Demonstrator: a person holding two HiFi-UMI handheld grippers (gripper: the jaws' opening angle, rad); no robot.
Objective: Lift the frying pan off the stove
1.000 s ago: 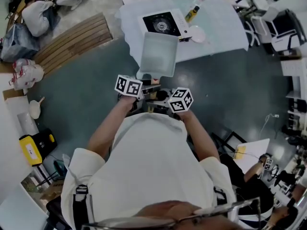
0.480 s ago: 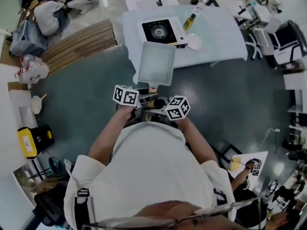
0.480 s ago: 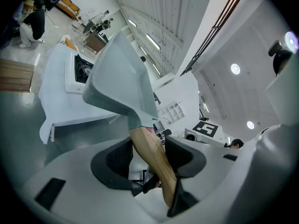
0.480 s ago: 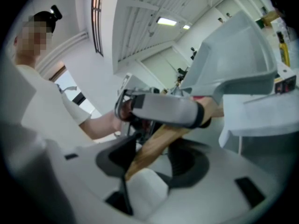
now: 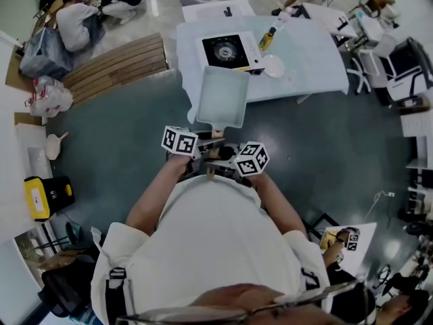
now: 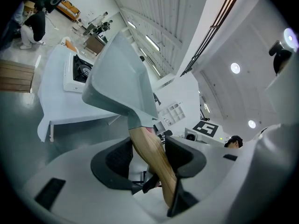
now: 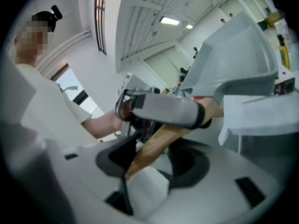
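1. We see the left gripper point(image 6: 148, 158) clamped on the wooden handle point(image 6: 142, 141) of the square grey frying pan point(image 6: 119, 73). Both dark pads press the handle's sides. The pan body rises just past the jaw tips, tilted upward.
2. The right gripper point(image 7: 159, 155) is closed on the same handle, nearer its free end. The wood lies slantwise between its jaws. One jaw of the left gripper crosses the handle just ahead of the right gripper's tips.
3. In the head view, the left gripper point(image 5: 201, 147) and the right gripper point(image 5: 226, 156) sit side by side, close to the person's body. The frying pan point(image 5: 222, 97) hangs straight ahead of them, in the air above the dark floor point(image 5: 122, 134).
4. The stove point(image 5: 229, 48) lies well beyond the pan, ahead of both grippers, on a white-covered table point(image 5: 304, 53). The pan is off the stove, and only its far edge overlaps the table's near edge in this view.
5. Beyond the right gripper, just right of the stove, we make out a bottle point(image 5: 268, 38) and a white dish point(image 5: 274, 65).
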